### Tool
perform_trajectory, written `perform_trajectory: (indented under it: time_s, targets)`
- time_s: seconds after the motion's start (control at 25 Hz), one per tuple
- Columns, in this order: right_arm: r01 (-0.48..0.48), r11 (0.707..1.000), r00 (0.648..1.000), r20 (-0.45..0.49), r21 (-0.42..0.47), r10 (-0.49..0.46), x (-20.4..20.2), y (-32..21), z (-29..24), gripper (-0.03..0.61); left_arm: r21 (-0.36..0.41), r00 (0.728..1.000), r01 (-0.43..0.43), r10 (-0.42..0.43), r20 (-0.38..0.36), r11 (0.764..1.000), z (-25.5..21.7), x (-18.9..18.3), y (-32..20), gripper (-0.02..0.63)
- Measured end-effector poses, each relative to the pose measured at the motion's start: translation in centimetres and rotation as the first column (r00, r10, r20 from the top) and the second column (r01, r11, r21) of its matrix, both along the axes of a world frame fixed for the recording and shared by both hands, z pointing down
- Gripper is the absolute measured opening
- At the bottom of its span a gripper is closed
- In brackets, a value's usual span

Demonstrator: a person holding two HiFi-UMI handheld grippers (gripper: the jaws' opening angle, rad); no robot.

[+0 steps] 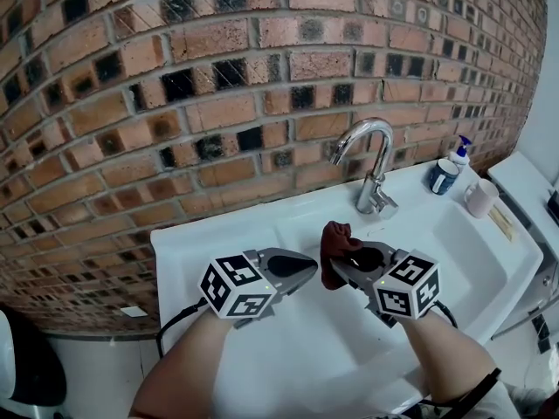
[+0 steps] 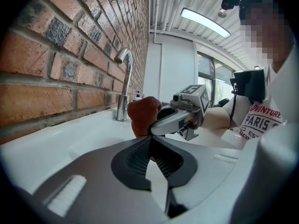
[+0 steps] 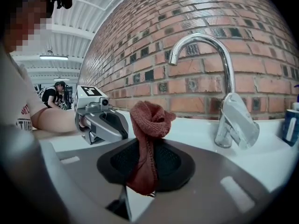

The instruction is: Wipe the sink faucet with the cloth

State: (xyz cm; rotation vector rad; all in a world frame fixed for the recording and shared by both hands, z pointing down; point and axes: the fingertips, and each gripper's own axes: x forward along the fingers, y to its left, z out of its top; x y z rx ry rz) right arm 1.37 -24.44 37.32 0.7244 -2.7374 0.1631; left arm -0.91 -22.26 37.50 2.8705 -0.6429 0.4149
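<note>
Nearest us, short of the faucet [image 1: 374,166], our right claw [image 1: 337,273] is clenched on the rust-red cloth [image 1: 335,243], most of which bunches up beyond the jaws. Our left claw [image 1: 307,266] sits just beside it, jaws together on nothing. Only a narrow fold is pinched, so we judge that rubbing the spout could drag the cloth free into the sink [image 1: 218,228].

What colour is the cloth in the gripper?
Reddish-brown. The cloth shows best in the right gripper view.
</note>
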Motion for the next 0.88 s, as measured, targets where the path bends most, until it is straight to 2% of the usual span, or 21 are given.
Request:
perform_trajectory:
  time_s: [0.88]
  targets:
    - [0.024,1.0,1.0,0.004,-0.001,-0.024,-0.45,0.15,0.13,0.086,0.002,1.0,0.007,-0.007,-0.002,1.0,-0.12,-0.17,-0.18,0.006]
